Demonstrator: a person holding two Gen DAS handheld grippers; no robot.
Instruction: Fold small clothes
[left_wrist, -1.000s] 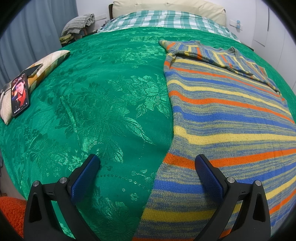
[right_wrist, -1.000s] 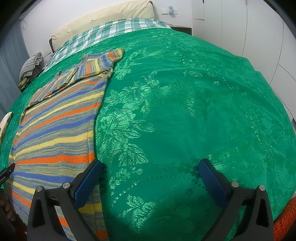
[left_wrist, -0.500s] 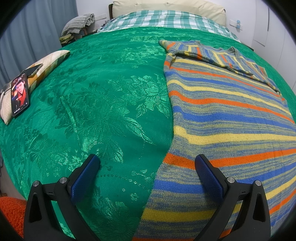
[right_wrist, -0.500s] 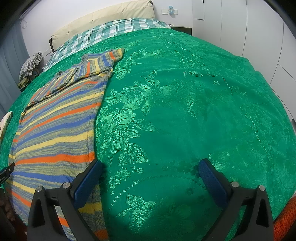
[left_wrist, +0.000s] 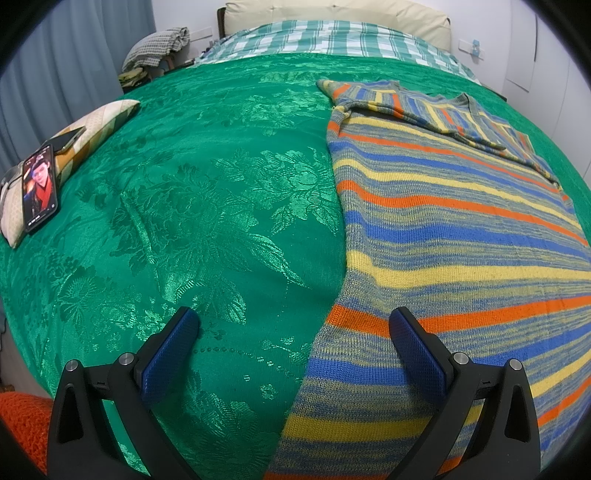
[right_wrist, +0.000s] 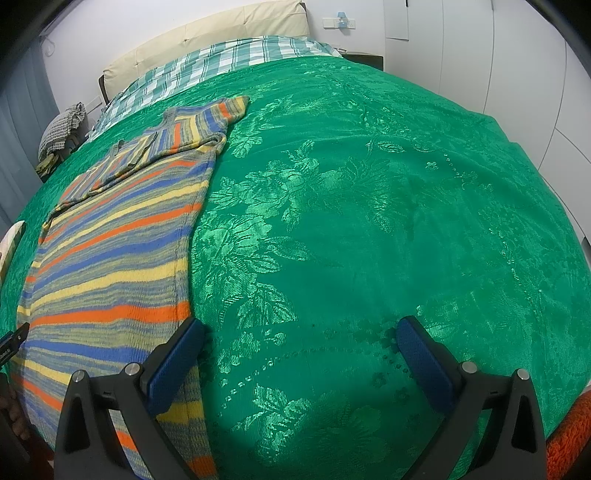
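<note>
Honestly, nothing has shifted since a second ago: both views match the earlier ones, down to the creases in the cloth. My left gripper hangs over the near edge of the bed with its blue pads spread wide and nothing between them; the left edge of the striped sweater runs up through that gap, with one finger over the knit and the other over the green bedspread. The sweater lies flat on the bedspread, hem toward me, its sleeves folded across the chest at the far end. My right gripper is just as wide and empty, poised above bare bedspread, its left pad just over the sweater's right edge. Off to my left a phone with a lit screen rests on a small pillow, in the same spot as before. A checked sheet shows past the spread at the head of the bed.
</note>
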